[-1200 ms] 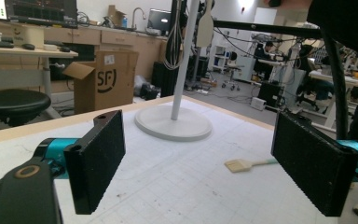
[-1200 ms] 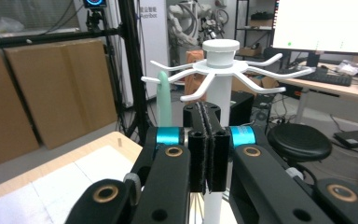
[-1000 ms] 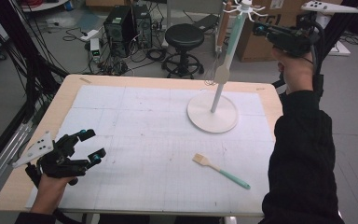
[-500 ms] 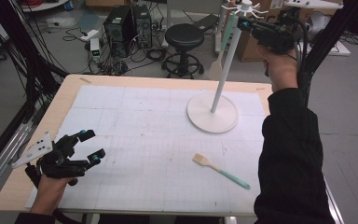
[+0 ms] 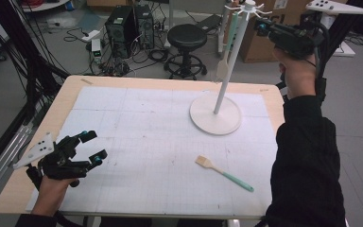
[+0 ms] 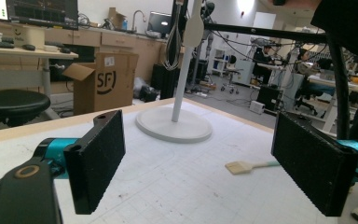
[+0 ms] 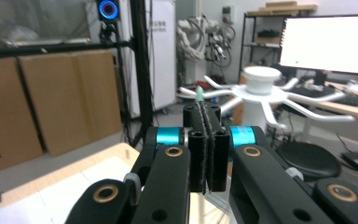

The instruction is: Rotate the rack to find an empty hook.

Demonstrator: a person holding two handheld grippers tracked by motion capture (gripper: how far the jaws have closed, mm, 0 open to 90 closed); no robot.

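High view shows the right claw (image 5: 260,26) raised beyond the far right corner of the surface (image 5: 137,118), level with the hooked arms at the top of the white rack (image 5: 216,124), whose round base stands near the far right part of the surface. A pale spatula (image 5: 223,68) with a green handle hangs from one of those arms on the far side of the pole, well clear of the surface. In the right gripper view the jaws are clenched tight together, and a green tip (image 7: 198,91) peeps up just above them, in line with a rack arm. Whether that handle is pinched between the pads or merely lies behind them cannot be told. The step in hand looks like seating the spatula on its hook, so the handle's loop should sit fully over the arm before anything lets go. Any pull away should be level and slow, so the hook does not drag the spatula off or rock the light rack. The left claw (image 5: 93,145) rests released, jaws wide, at the near left corner. A green-handled brush (image 5: 224,172) lies flat toward the near right edge, apart from the base, and probably goes up next. It is best gripped by its handle near the end, leaving that end free for a hook.
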